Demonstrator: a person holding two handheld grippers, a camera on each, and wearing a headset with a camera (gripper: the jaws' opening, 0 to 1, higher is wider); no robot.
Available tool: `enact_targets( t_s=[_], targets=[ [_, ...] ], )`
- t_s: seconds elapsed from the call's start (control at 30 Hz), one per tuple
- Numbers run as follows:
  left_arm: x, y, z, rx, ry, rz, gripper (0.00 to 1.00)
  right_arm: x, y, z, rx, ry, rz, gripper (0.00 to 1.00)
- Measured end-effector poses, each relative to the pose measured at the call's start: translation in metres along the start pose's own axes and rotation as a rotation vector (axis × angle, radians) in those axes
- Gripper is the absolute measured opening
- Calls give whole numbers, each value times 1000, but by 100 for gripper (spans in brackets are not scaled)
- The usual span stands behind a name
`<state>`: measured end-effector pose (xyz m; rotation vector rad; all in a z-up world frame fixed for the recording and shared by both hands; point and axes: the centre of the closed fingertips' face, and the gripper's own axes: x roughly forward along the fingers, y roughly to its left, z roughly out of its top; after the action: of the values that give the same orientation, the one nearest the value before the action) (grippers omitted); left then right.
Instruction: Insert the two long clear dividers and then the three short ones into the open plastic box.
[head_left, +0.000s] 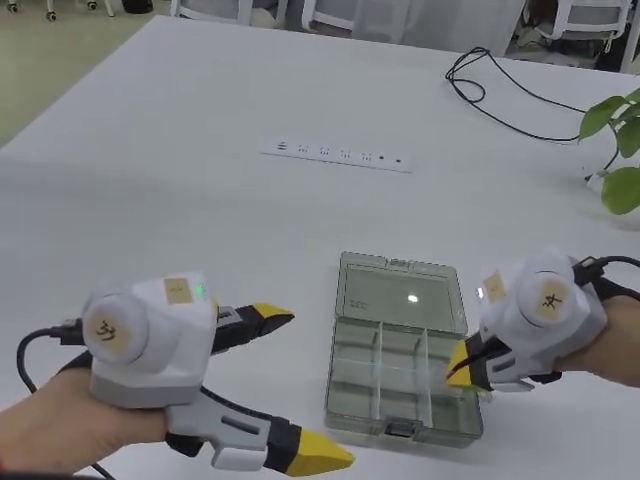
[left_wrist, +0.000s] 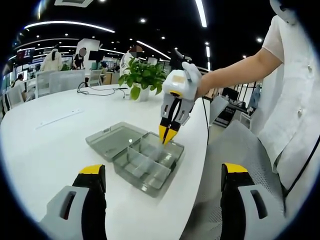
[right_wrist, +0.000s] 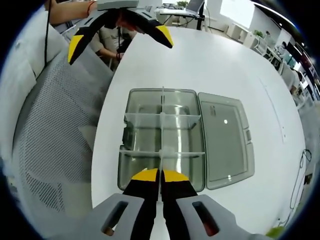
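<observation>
Left hand-held gripper (head_left: 310, 388): nearest, lower left. Its yellow-tipped jaws are spread wide with nothing between them. It is held over the counter to the left of the box, apart from it.
Left hand (head_left: 55, 425): wrapped round the handle and cut off by the bottom edge.
Right hand-held gripper (head_left: 456, 372): tips down in the right end of the box, jaws pressed together on a short divider.
Short divider (right_wrist: 161, 161): a thin clear strip standing upright in the end section nearest the right hand-held gripper. Only its top edge can be read, and its near end is hidden between the jaws.
Open plastic box (head_left: 400, 427): grey-tinted and see-through, sitting near the front of the counter.
Long dividers (head_left: 380, 372): two, upright and seated crosswise, splitting the tray into three sections.
Other short dividers (right_wrist: 161, 131): a faint clear line along the same midline through the middle and far sections. The joints are too faint to tell the pieces apart.
Lid (head_left: 400, 292): folded back flat behind the tray, with a glare spot on it.
Counter (head_left: 150, 200): white.
Power strip (head_left: 337, 155): white, beyond the box and well apart from it.
Black cable (head_left: 500, 95): looped at the far right, running out of frame.
Plant (head_left: 612, 150): green leaves, cut off by the right edge.
</observation>
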<state>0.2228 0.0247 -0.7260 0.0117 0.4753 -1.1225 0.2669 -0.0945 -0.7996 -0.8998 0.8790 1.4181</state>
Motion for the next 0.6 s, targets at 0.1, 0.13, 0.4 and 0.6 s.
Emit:
enact_targets(
  t_s=[0.1, 0.13, 0.4, 0.6],
  targets=[
    [1, -1, 1, 6, -1, -4, 98, -1, -1, 1, -4, 13, 11, 3],
    [1, -1, 2, 5, -5, -3, 98, -2, -1, 1, -3, 19, 17, 3],
    [1, -1, 3, 6, -10, -3, 98, -6, -2, 3, 3, 47, 46, 3],
    [1, -1, 4, 7, -12, -1, 97, -6, -2, 2, -5, 60, 64, 3]
  ],
)
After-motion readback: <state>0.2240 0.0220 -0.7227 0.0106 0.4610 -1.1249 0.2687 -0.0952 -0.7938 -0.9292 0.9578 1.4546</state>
